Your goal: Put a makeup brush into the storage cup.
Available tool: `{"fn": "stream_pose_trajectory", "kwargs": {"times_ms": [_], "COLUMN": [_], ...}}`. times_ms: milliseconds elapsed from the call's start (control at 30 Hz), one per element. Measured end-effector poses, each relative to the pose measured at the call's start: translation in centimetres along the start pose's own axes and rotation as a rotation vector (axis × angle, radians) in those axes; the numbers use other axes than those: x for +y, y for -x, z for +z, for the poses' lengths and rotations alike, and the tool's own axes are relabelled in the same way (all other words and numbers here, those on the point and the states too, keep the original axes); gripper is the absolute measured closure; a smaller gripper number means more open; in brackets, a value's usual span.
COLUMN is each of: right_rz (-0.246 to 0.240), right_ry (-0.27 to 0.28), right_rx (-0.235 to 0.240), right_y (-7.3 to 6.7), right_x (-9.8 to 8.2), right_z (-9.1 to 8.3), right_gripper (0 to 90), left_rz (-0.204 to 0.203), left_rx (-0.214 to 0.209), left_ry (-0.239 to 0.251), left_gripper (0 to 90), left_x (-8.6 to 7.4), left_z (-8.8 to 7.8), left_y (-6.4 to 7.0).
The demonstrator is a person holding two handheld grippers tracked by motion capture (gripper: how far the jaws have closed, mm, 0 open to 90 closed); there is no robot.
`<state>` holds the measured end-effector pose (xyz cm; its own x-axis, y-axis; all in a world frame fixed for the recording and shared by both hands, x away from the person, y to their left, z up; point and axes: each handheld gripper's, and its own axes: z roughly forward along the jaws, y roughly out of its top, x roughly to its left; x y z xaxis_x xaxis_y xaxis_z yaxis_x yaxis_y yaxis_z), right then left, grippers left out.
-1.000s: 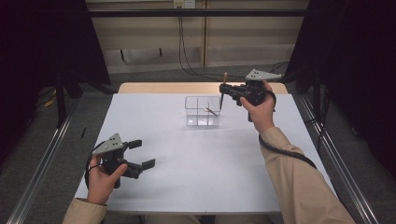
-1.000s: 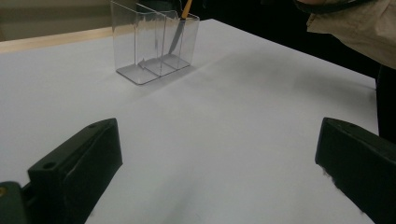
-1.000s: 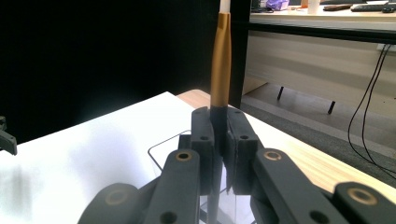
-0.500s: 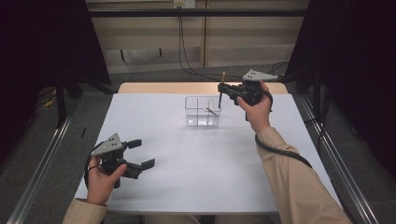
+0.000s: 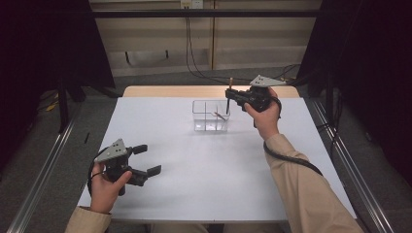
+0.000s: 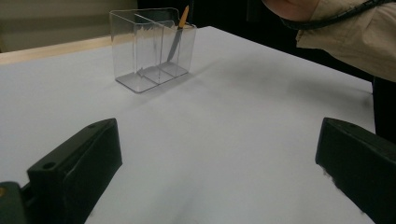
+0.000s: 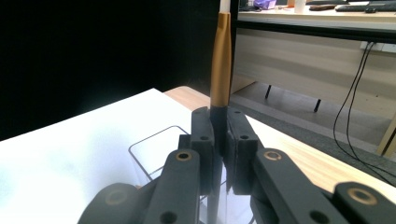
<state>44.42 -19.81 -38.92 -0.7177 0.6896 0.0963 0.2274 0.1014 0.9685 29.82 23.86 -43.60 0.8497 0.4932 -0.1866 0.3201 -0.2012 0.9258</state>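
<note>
right gripper (image 5: 229, 96) clamps pen (image 7: 220, 60) upright – seemingly over clear holder (image 5: 210, 116).

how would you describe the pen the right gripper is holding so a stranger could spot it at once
On the white table, find the clear divided box near the far edge. The right gripper is shut on a pen standing upright over the box's right end. It has an orange-gold upper barrel and a dark lower part, unlike the small reddish item lying slanted inside the box.

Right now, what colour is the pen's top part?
Golden-brown pen, tipped white; right gripper view shows it best.
</note>
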Motion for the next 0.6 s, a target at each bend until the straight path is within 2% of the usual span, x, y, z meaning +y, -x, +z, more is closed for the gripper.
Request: {"fn": "stream_pose_trajectory", "kwargs": {"times_ms": [600], "right_rz": [0.003], "right_ry": [-0.030], "right_rx": [-0.004], "right_y": [0.1], "right_x": [-1.2], "right_z": [0.1], "right_gripper": [83.8], "left_rz": [0.005], "left_rx": [0.000], "left_ry": [-0.002], "left_gripper": [0.3], "left_x": [0.0], "left_z": [0.0], "left_y": [0.0]}}
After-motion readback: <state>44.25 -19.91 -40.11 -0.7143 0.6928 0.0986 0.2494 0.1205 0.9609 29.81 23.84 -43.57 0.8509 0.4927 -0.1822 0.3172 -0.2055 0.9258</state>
